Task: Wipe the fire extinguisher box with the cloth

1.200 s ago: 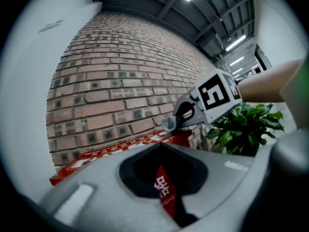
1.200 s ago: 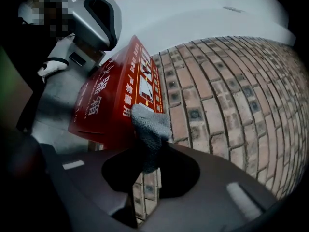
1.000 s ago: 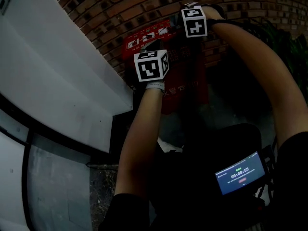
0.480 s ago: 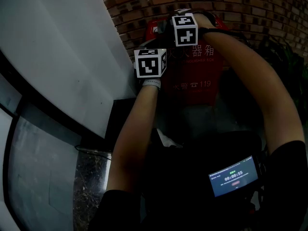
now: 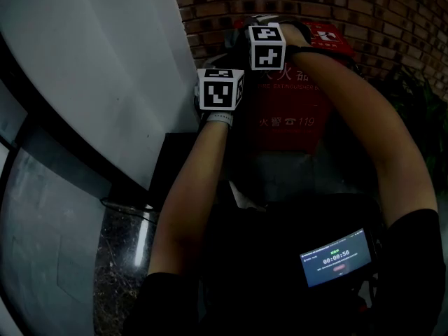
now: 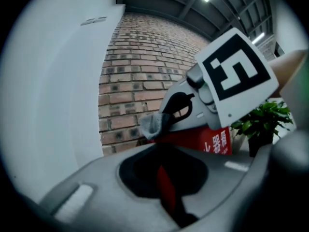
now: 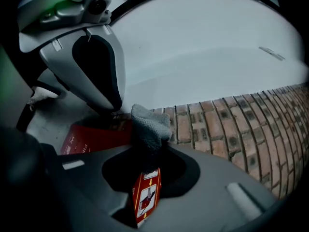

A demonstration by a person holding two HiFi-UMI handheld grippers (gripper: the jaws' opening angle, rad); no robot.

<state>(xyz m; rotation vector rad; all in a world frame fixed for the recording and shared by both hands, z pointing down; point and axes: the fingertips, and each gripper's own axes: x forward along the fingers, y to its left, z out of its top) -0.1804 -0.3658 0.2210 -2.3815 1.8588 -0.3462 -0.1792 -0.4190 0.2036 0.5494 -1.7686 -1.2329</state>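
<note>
A broad white curved wall panel (image 5: 91, 68) met a red-brown brick wall (image 5: 364, 12). Against the bricks stood the red metal fire extinguisher box (image 5: 287, 121), printed in white with "火警 119" under a small line reading in part "EXTINGUISHER". A green potted plant (image 6: 258, 122) stood beside it. A small lit screen (image 5: 336, 256) at the person's chest read "00:00:56". The right gripper (image 7: 146, 151) was clamped on a crumpled grey cloth (image 7: 149, 124), which sat at the box's top edge near the bricks. The left gripper (image 6: 164, 178) hovered just beside it, jaws nearly together with nothing between them.
</note>
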